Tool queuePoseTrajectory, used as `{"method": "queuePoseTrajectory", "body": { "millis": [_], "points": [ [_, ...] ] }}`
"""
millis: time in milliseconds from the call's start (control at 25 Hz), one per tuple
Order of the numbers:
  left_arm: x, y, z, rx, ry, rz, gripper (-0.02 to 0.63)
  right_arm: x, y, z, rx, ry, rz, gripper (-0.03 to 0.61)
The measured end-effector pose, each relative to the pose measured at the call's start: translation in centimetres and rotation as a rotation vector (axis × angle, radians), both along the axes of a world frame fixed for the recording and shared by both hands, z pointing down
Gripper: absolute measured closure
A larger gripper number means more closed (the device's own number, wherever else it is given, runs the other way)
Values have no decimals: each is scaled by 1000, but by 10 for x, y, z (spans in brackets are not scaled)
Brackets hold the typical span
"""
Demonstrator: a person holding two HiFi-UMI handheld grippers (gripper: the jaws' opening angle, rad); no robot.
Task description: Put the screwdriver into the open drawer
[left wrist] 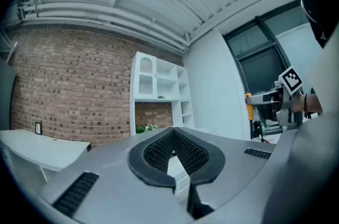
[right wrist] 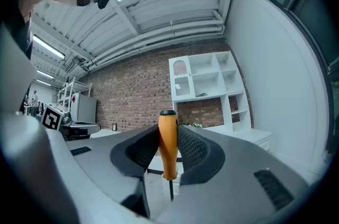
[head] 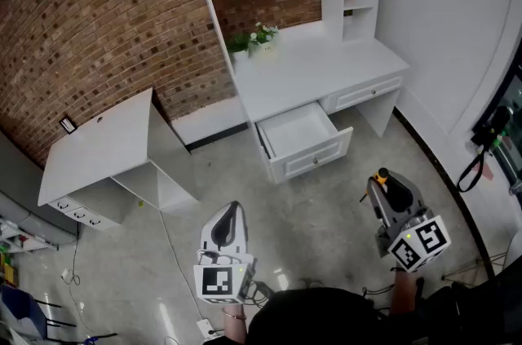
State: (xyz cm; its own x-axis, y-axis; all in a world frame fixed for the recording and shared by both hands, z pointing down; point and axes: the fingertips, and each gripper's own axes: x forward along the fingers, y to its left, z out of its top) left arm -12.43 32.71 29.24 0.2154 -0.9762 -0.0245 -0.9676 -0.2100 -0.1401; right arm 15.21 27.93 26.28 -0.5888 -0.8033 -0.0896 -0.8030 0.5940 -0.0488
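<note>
- My right claw (right wrist: 168,132) was clamped on the orange handle of the screwdriver (right wrist: 168,150), which stood upright between the pads, shaft pointing down.
- My left claw (left wrist: 172,135) had its jaws together at the tips, holding nothing.
- The open drawer (head: 315,160) sat under the white desk (head: 310,66), well apart from both claws.

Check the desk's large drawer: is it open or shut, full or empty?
Open and empty: the drawer stands pulled out from the desk, its white inside bare.
</note>
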Motion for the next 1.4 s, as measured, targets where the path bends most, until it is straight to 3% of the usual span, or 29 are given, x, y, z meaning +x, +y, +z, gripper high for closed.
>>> {"method": "queuePoseTrajectory", "body": {
  "millis": [1000,1400],
  "points": [
    [56,0,6,-22,1,-5,605,41,-6,2,1,-20,-16,463],
    [72,-15,15,-69,4,-11,604,47,-30,5,-21,-58,-35,463]
  ]
}}
